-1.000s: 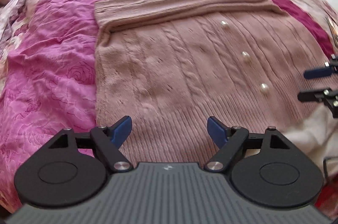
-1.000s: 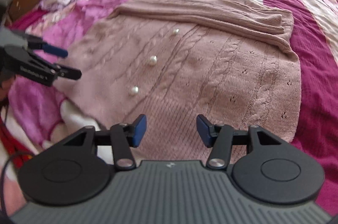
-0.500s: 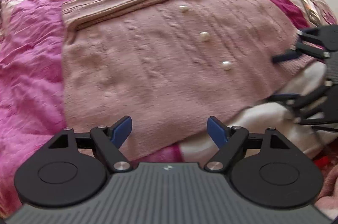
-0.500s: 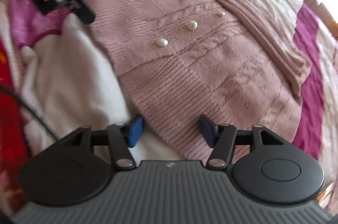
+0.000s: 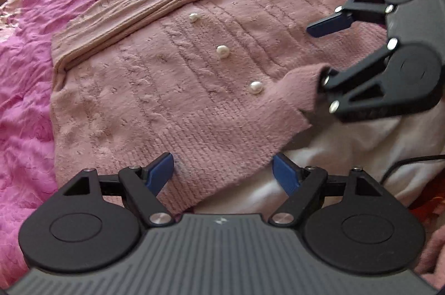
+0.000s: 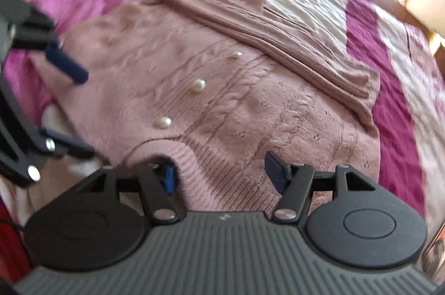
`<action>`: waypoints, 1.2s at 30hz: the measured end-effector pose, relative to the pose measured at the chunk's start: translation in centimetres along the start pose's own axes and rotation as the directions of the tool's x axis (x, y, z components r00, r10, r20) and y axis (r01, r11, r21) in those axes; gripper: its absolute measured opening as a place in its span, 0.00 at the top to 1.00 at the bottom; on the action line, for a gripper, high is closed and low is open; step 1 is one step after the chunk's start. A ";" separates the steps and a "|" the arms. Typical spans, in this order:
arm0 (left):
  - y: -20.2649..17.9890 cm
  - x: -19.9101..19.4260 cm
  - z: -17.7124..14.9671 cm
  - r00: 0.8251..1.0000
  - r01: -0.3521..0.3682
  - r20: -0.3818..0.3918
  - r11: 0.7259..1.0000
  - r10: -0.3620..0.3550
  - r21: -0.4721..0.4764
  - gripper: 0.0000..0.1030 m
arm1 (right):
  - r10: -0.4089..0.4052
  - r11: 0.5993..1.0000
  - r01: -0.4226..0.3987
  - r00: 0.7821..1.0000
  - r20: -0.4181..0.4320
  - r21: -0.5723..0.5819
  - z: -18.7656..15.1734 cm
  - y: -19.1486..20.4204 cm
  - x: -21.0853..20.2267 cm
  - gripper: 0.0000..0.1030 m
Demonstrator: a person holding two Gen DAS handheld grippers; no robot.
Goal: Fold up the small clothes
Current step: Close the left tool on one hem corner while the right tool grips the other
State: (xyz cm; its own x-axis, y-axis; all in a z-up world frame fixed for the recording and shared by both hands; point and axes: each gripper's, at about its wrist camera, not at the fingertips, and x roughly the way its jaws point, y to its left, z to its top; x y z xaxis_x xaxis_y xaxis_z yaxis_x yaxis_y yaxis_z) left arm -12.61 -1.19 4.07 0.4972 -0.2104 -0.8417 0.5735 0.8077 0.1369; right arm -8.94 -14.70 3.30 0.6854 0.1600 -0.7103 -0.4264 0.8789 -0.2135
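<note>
A: Left tongs (image 5: pixel 223 173)?
B: Spread wide over the hem of the dusty-pink cable-knit cardigan with pearl buttons (image 5: pixel 155 89), gripping nothing.
A: Right tongs (image 6: pixel 219 170)?
B: Parted too, one finger (image 6: pixel 168 178) tucked under the lifted hem corner, not pinching.
A: Beyond?
B: Flat across the pink-and-cream quilted bed (image 5: pixel 25 50), sleeves folded along the far edge.

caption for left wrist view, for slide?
Left tool open at the pink cardigan's ribbed hem; right tool has one finger under a lifted hem corner.
</note>
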 end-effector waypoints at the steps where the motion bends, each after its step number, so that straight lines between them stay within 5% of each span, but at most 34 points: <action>1: 0.1 0.1 0.0 1.000 -0.007 -0.004 1.000 0.007 0.000 0.19 | 0.006 0.999 -0.007 1.000 0.001 0.035 0.1 -0.5 0.0 0.37; 8: 0.5 0.5 -0.4 0.996 -0.087 0.006 0.996 0.087 0.033 0.19 | 0.048 0.981 -0.047 0.999 0.002 0.190 0.2 -2.2 0.2 0.37; 13: 2.4 0.8 -0.9 0.973 -0.229 0.009 0.973 0.229 0.015 0.19 | 0.026 0.988 -0.023 1.000 -0.013 0.153 -0.4 -1.9 -0.3 0.37; 19: 6.2 0.6 -1.9 0.955 -0.294 -0.006 0.949 0.295 -0.114 0.19 | -0.036 0.991 0.046 0.996 -0.080 0.130 -1.9 -2.2 -0.6 0.37; 23: 7.8 0.7 -2.5 0.965 -0.255 0.002 0.946 0.261 -0.201 0.19 | -0.118 0.988 0.126 0.989 -0.086 0.090 -2.9 -2.0 -0.6 0.37; 29: 6.9 1.3 -3.3 0.966 -0.247 0.039 0.956 0.256 -0.156 0.18 | -0.183 0.981 0.186 0.981 -0.063 0.055 -3.5 -1.5 -0.9 0.41; 34: 7.2 1.2 -3.4 0.977 -0.204 0.030 0.960 0.213 -0.193 0.18 | -0.190 0.977 0.192 0.981 -0.030 0.094 -3.6 -1.9 -1.3 0.55; 36: 7.0 1.0 -3.6 0.974 -0.211 0.039 0.959 0.222 -0.189 0.18 | -0.190 0.976 0.191 0.982 -0.014 0.102 -3.5 -2.0 -1.5 0.69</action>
State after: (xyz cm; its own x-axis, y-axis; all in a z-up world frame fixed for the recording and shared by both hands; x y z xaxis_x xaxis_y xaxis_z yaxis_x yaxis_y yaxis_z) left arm -10.38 6.22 2.30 0.6372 -0.0478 -0.7692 0.3226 0.9230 0.2099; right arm -11.18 -18.25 2.40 0.7456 -0.0166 -0.6662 -0.2251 0.9347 -0.2752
